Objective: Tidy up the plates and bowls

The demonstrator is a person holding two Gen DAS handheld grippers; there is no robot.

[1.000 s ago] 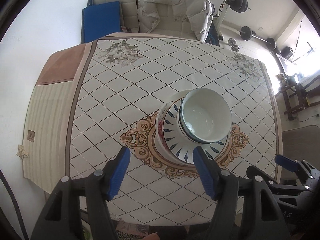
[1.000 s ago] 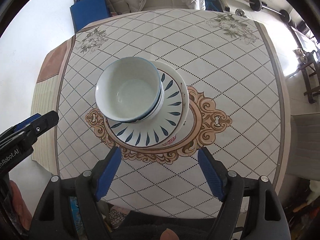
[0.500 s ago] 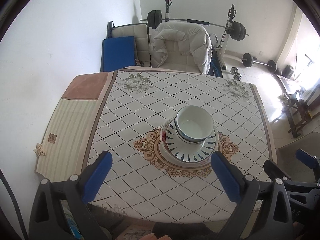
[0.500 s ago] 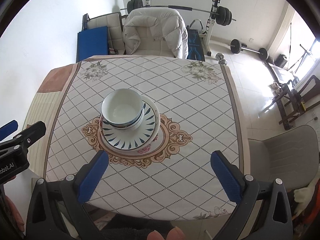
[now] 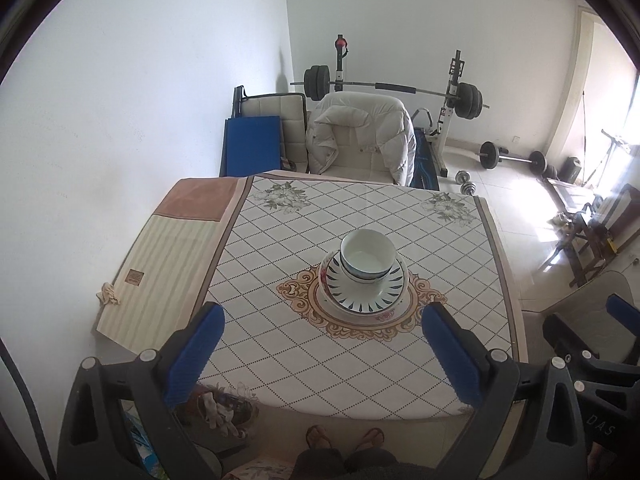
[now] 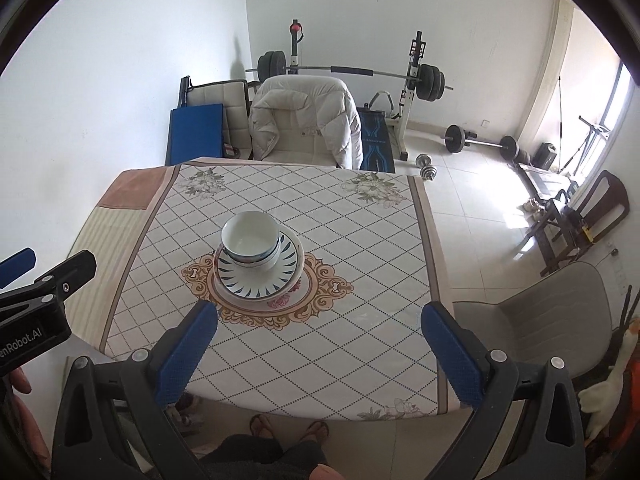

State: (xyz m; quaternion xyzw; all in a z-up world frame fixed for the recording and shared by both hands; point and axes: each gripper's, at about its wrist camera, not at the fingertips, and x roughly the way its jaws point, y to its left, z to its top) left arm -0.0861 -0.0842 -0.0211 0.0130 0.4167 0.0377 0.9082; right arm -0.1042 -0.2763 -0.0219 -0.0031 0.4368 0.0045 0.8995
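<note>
Both grippers stand wide apart with nothing between their blue pads: our left gripper (image 5: 322, 354) and our right gripper (image 6: 320, 350) hang above the near edge of the bench (image 5: 280, 344), well clear of the dishes. We see the stack at the middle of the bench, on the gold ornament of the checked cloth (image 6: 360, 240). A white bowl (image 5: 368, 255) with a blue rim band sits on top, nested in what looks like a second bowl. Under it lies a plate with blue leaf marks (image 5: 360, 294), and under that a plate with red flowers (image 5: 386, 316) that shows at the near side. Beyond the bench we see a chair draped with a white jacket (image 6: 304, 116) and a barbell rack (image 6: 352, 72) against the far wall. Our feet in sandals (image 6: 288, 426) show below the bench edge
</note>
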